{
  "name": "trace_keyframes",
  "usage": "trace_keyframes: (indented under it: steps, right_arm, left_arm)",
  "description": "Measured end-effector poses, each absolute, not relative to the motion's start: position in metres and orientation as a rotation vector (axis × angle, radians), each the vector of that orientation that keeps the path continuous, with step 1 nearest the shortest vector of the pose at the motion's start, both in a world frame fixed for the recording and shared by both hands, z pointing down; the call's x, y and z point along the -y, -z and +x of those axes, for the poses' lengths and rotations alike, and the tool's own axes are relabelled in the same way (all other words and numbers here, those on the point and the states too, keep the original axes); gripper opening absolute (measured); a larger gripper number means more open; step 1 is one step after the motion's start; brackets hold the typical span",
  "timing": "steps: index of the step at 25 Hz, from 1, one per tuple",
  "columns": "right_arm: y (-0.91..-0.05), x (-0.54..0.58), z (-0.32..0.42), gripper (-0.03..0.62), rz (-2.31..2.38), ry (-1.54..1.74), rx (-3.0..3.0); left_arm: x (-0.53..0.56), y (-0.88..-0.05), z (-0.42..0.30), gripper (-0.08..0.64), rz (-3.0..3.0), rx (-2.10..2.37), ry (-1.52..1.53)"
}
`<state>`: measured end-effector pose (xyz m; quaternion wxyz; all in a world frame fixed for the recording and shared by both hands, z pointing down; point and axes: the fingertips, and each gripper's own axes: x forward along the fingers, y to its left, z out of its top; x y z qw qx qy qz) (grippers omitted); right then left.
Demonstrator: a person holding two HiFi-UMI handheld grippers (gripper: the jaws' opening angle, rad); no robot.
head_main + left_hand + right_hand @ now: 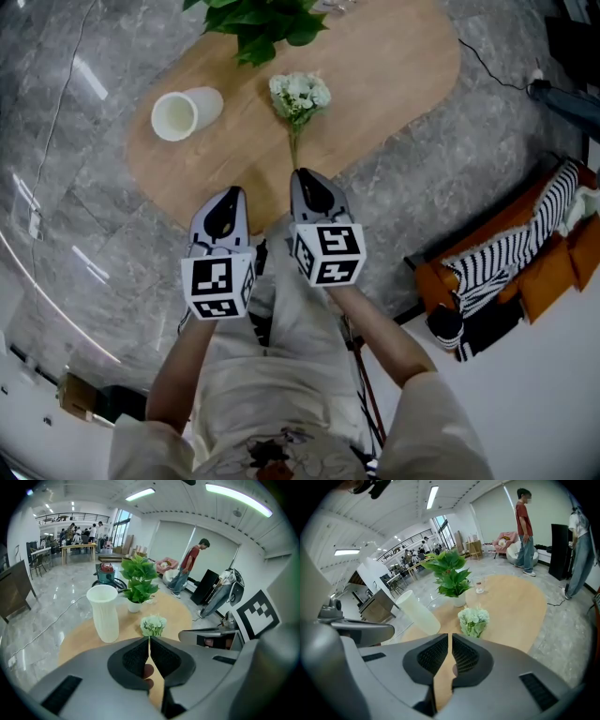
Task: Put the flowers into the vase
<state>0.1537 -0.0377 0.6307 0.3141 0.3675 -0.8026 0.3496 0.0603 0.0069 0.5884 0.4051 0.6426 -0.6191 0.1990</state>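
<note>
In the upper left the white vase [186, 112] stands upright on the wooden table [394, 75]. Lower down, the left gripper [231, 193] has its jaws closed together, empty. The flowers [299, 97] lie at upper centre. The right gripper [303, 173], also closed and empty, is near their stem end.

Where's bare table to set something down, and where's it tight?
Widest bare patch: right end of the table, right of the flowers. Smaller one along the near-left edge, in front of the vase. Tight: far middle, where plant, flowers and vase cluster; the vase-flowers gap looks narrow for a hand.
</note>
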Motion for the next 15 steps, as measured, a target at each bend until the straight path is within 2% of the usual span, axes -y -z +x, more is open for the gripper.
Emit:
trace_keyframes:
  steps: [15]
  right_arm:
    - [-0.689, 0.041, 0.150, 0.045, 0.946, -0.957, 2.088]
  left_arm:
    - [-0.010, -0.634, 0.080, 0.018, 1.625, 1.504, -0.558]
